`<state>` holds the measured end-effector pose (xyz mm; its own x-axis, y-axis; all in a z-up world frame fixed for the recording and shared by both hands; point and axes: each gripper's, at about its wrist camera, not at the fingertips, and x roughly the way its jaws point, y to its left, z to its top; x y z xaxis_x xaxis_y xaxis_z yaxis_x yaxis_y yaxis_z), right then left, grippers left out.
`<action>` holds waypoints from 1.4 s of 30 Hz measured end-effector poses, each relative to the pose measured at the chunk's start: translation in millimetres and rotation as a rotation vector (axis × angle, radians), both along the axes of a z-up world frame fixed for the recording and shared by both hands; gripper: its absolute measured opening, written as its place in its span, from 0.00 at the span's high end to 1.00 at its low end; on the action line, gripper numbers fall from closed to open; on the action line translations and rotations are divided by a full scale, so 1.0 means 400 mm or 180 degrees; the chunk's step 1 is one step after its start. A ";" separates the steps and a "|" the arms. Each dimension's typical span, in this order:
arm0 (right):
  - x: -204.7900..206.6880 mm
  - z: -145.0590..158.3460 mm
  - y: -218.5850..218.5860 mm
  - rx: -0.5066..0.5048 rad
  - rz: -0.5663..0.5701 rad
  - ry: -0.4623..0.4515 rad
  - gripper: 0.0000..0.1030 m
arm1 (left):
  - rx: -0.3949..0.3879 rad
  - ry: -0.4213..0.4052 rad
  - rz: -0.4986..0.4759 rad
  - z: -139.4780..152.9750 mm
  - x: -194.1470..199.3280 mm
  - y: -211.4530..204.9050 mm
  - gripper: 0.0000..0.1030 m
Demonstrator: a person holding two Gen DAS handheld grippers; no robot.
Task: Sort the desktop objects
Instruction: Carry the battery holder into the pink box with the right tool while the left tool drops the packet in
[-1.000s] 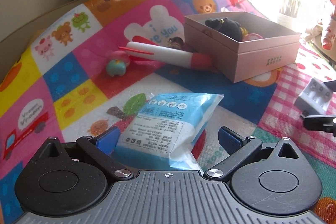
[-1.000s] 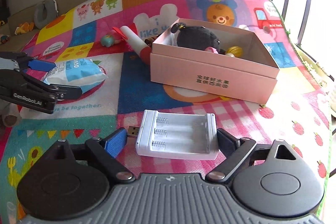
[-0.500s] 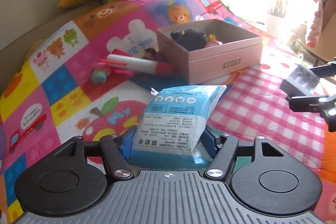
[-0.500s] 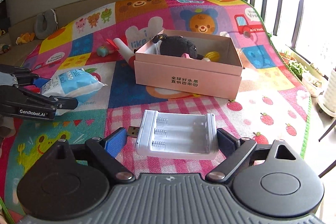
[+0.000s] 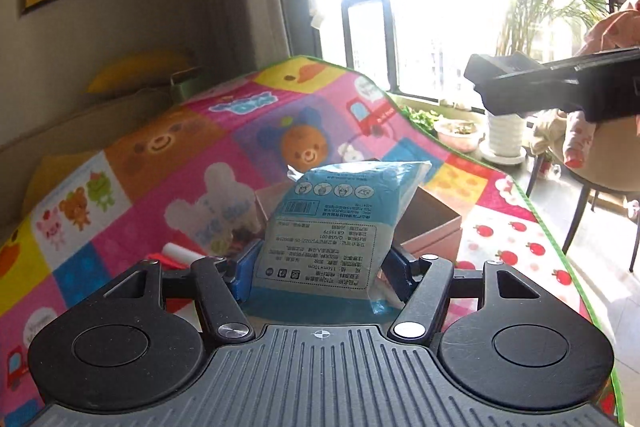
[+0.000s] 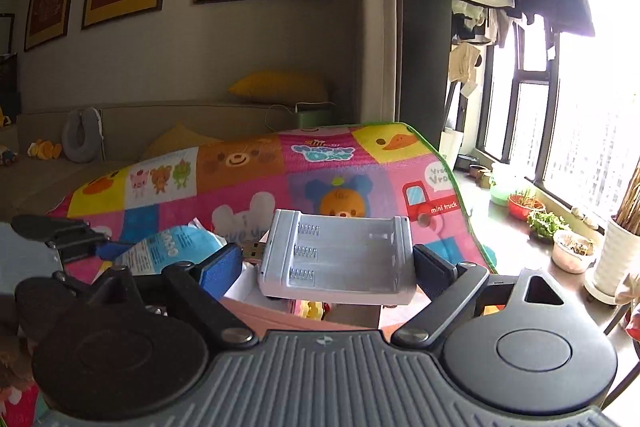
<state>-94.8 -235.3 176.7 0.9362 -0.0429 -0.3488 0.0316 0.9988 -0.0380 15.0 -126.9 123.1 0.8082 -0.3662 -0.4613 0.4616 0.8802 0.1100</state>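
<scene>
Your left gripper has the packet between its fingers, above the mat | box behind packet | your right gripper carries the battery holder over the box

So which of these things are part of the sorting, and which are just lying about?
In the job:
- blue packet, in the left gripper
- charger, in the right gripper
- pink box

Lying about:
- play mat
- yellow cushion
- neck pillow
- potted plants

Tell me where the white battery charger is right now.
The battery charger sits clamped in the right gripper, held up above the pink box, right of the blue packet.
</scene>
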 end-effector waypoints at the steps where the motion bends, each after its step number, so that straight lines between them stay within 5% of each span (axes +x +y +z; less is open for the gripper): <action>1: 0.041 0.012 -0.013 0.0046 -0.0006 0.0027 0.12 | -0.0031 0.0030 0.0014 -0.003 0.022 0.001 0.33; 4: 0.156 0.015 -0.044 0.0161 0.0037 0.0125 0.12 | -0.0068 0.0041 0.0105 -0.008 0.075 0.020 0.33; 10: 0.371 -0.112 -0.113 0.0406 -0.0085 0.0648 0.09 | -0.0224 0.0262 0.0193 -0.029 0.166 0.060 0.33; 16: 0.360 -0.136 -0.199 0.0598 -0.0290 0.0428 0.07 | -0.0513 0.0550 0.0099 -0.071 0.253 -0.008 0.33; 20: 0.369 -0.144 -0.211 0.0538 -0.0370 0.0464 0.06 | -0.0444 0.0403 0.0050 -0.100 0.313 -0.089 0.29; 21: 0.371 -0.148 -0.211 0.0525 -0.0381 0.0474 0.06 | -0.0422 0.0395 0.0054 -0.102 0.316 -0.092 0.20; 23: 0.369 -0.156 -0.210 0.0522 -0.0384 0.0486 0.06 | -0.0469 0.0311 0.0037 -0.096 0.291 -0.068 0.07; 27: 0.367 -0.169 -0.206 0.0546 -0.0350 0.0493 0.06 | -0.0349 0.0070 0.0130 -0.086 0.220 0.007 0.05; 30: 0.393 -0.175 -0.166 0.0495 -0.0206 0.0533 0.21 | -0.0294 0.0153 0.0252 -0.104 0.195 0.052 0.03; 32: 0.415 -0.182 -0.120 0.0464 -0.0059 0.0600 0.44 | -0.0299 0.0251 0.0258 -0.122 0.184 0.074 0.03; 35: 0.463 -0.211 -0.052 0.0480 0.0083 0.0909 0.64 | -0.0310 0.0339 0.0291 -0.149 0.168 0.108 0.03; 39: 0.521 -0.288 -0.034 0.0618 -0.0060 0.1377 0.68 | -0.0280 0.0355 0.0379 -0.180 0.145 0.166 0.02; 42: 0.529 -0.314 -0.029 0.0443 -0.0193 0.1332 0.76 | -0.0167 0.0331 0.0553 -0.206 0.139 0.217 0.01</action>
<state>116.9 -247.1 51.2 0.7105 -0.0191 -0.7034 0.1008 0.9921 0.0748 70.5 -40.1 40.8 0.8103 -0.2512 -0.5294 0.3089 0.9509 0.0215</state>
